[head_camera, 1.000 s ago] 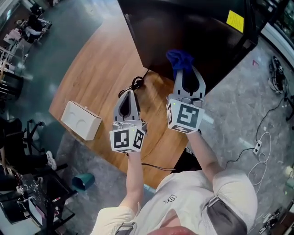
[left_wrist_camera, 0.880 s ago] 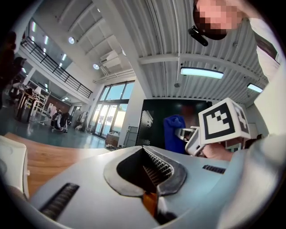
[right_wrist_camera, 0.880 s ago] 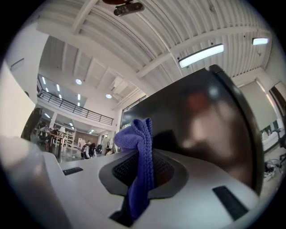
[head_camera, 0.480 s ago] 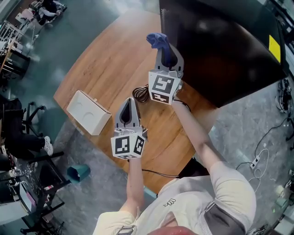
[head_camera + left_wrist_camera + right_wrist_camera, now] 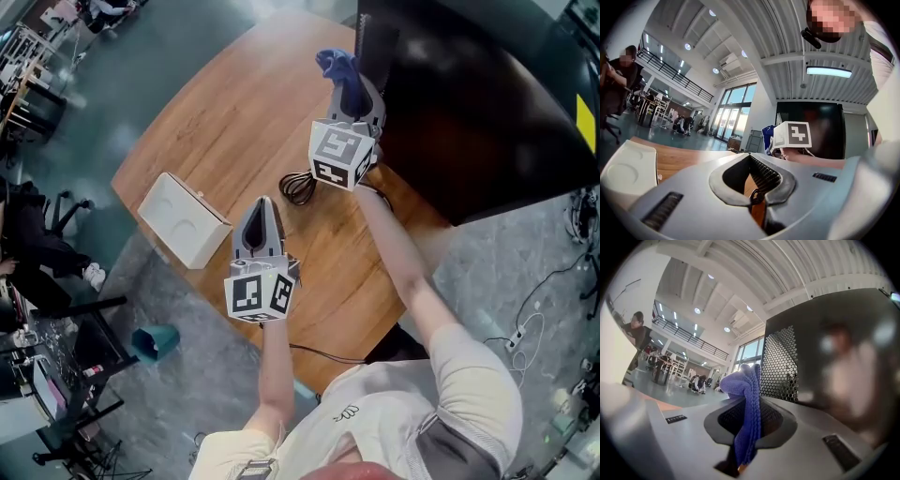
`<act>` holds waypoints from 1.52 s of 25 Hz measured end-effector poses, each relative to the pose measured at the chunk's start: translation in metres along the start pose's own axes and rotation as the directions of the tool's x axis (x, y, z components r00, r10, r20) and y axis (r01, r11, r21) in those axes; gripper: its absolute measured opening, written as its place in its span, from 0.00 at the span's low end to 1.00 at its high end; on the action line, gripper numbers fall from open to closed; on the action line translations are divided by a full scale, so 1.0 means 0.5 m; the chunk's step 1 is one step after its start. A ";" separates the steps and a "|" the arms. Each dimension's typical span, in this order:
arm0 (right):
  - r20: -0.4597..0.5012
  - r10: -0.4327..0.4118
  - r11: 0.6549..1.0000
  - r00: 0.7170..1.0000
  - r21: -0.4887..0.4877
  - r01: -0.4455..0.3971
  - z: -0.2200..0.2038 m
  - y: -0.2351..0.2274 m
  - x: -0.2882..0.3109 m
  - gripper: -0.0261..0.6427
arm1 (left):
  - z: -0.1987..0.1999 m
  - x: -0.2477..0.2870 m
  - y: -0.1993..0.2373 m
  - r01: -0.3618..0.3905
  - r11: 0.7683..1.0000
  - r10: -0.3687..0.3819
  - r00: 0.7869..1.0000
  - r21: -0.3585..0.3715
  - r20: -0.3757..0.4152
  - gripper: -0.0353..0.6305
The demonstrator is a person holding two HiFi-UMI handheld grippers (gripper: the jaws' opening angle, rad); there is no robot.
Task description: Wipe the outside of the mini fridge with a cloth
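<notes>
Your right gripper (image 5: pixel 349 82) clamps the blue cloth (image 5: pixel 336 66) just beside the mini fridge (image 5: pixel 469 112), far on the table (image 5: pixel 216 122) — only a thin fold is pinched, so the perforated panel (image 5: pixel 783 366) could snag it free. Your left gripper (image 5: pixel 260 214) is closed, empty.

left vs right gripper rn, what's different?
Load: the right gripper is clamped on the blue cloth; the left gripper has its jaws together on nothing.
Place: the right gripper is up close beside the mini fridge, near its meshed side; the left gripper hangs over the wooden table, well apart from the fridge.
Shared: same grey build with a marker cube, both shut.
</notes>
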State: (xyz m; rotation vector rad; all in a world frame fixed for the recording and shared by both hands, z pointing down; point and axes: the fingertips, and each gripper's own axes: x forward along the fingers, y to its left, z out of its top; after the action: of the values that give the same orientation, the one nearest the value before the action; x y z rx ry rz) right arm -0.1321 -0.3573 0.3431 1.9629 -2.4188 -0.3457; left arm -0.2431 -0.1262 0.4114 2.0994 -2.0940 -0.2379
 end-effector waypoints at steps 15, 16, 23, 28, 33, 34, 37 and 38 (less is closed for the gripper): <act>0.007 -0.092 0.996 0.996 -0.019 0.092 -0.006 -0.123 -0.122 0.13 | 0.021 0.015 -0.058 0.030 0.999 -0.030 1.000 0.033 0.002 0.06; 0.010 -0.101 0.995 0.995 -0.023 0.101 -0.004 -0.136 -0.136 0.13 | 0.021 0.016 -0.066 0.035 0.999 -0.035 0.999 0.032 0.002 0.06; 0.034 -0.219 0.971 0.975 -0.086 0.221 0.020 -0.263 -0.258 0.13 | 0.009 0.034 -0.131 0.099 0.995 -0.098 0.995 0.027 -0.010 0.06; 0.031 -0.304 0.943 0.952 -0.132 0.306 0.016 -0.358 -0.349 0.13 | 0.003 0.038 -0.166 0.133 0.991 -0.132 0.991 0.027 -0.015 0.06; 0.033 -0.390 0.911 0.920 -0.136 0.390 0.016 -0.438 -0.422 0.13 | 0.007 0.037 -0.196 0.158 0.987 -0.157 0.987 0.033 -0.018 0.06; 0.022 -0.403 0.904 0.915 -0.143 0.402 0.014 -0.452 -0.436 0.13 | 0.008 0.035 -0.202 0.163 0.986 -0.163 0.987 0.036 -0.019 0.06; -0.020 -0.448 0.888 0.894 -0.128 0.443 0.001 -0.495 -0.478 0.13 | 0.009 0.030 -0.212 0.172 0.985 -0.171 0.985 0.033 -0.018 0.06; -0.035 -0.462 0.882 0.886 -0.119 0.455 -0.005 -0.510 -0.490 0.13 | 0.010 0.029 -0.215 0.174 0.984 -0.174 0.985 0.030 -0.017 0.06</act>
State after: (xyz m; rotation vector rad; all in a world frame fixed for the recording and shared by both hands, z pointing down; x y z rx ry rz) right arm 0.1672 -0.1694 0.3337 2.4367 -1.8259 -0.3984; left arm -0.1395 -0.1403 0.3822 2.2972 -1.9196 -0.2129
